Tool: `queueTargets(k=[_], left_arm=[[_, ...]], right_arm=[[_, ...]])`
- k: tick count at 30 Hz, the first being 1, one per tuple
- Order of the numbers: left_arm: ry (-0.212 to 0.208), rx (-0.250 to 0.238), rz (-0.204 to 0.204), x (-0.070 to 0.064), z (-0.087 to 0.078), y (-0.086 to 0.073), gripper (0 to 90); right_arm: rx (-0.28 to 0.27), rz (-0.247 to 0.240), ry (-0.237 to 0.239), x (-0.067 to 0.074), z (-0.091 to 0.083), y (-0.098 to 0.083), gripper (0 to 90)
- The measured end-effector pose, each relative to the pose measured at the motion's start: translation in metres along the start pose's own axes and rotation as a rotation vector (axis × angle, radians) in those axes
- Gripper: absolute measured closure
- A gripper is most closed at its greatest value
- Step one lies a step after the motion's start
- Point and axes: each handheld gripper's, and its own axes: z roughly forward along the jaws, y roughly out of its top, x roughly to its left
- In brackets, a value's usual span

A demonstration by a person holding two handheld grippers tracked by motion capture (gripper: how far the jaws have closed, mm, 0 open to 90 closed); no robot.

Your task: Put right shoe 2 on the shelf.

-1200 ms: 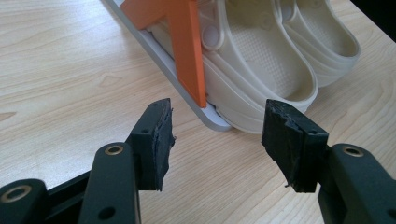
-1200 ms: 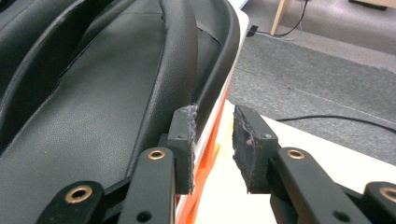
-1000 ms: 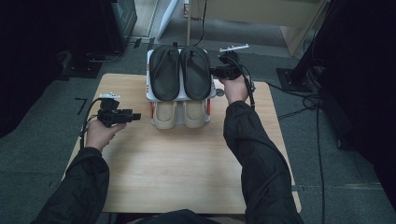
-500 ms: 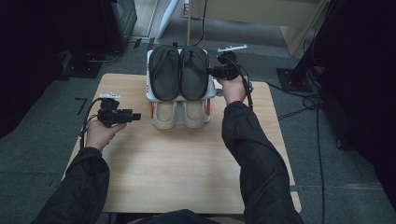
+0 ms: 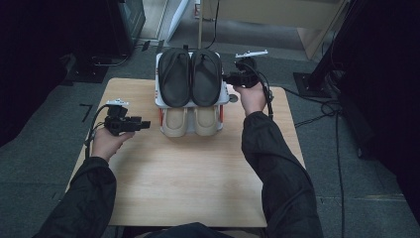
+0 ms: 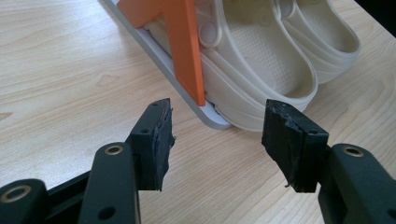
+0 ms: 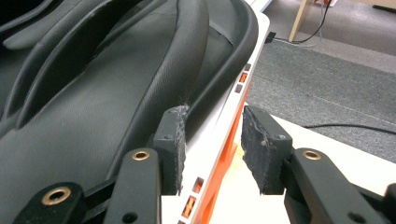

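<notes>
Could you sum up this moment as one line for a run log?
right gripper: jaws just opening, straddling shoe rack top-shelf edge beside black sandals | left gripper: open, empty, facing beige clogs

- Left tongs [image 6: 219, 140]: two black jaws rise from the bottom edge, set wide apart, nothing between them.
- Pads [image 6: 159, 135] are black and rough, with frayed edges.
- Tongs hover over the bare wooden table [image 6: 70, 70], light grain, just short of a rack.
- Rack base [image 6: 177, 79]: thin grey-white plate lying flat on the table, running from its near corner off to the far left.
- Orange upright [image 6: 184, 46] stands on that plate near the corner.
- Beige clogs [image 6: 261, 60]: a pair, side by side, lying on the base behind the upright, heels toward the tongs; the near clog's heel overhangs the plate's corner.
</notes>
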Motion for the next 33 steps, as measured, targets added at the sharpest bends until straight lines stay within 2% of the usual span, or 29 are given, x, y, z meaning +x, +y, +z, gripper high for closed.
queueTargets(k=[7,13,20,27,30,33], left_arm=[[0.003,0.01,0.003,-0.001,0.002,-0.001,42.9],[0.0,0.016,0.03,-0.004,0.005,-0.002,42.2],[-0.002,0.022,0.036,-0.005,0.007,-0.004,41.3],[-0.016,0.02,0.05,-0.007,0.009,-0.005,41.9],[-0.011,0.041,0.061,-0.009,0.012,-0.005,41.7],[-0.044,0.039,0.041,-0.011,0.012,-0.005,41.6]], right_arm=[[-0.002,-0.021,0.028,-0.002,-0.01,-0.013,58.3],[-0.017,-0.025,0.051,-0.005,-0.02,-0.028,57.1],[-0.018,-0.038,0.063,-0.011,-0.028,-0.054,56.2],[-0.006,-0.015,0.099,-0.017,-0.03,-0.083,53.8],[-0.002,-0.019,0.109,-0.017,-0.031,-0.094,53.4],[0.005,-0.016,0.123,-0.016,-0.032,-0.106,52.6]])
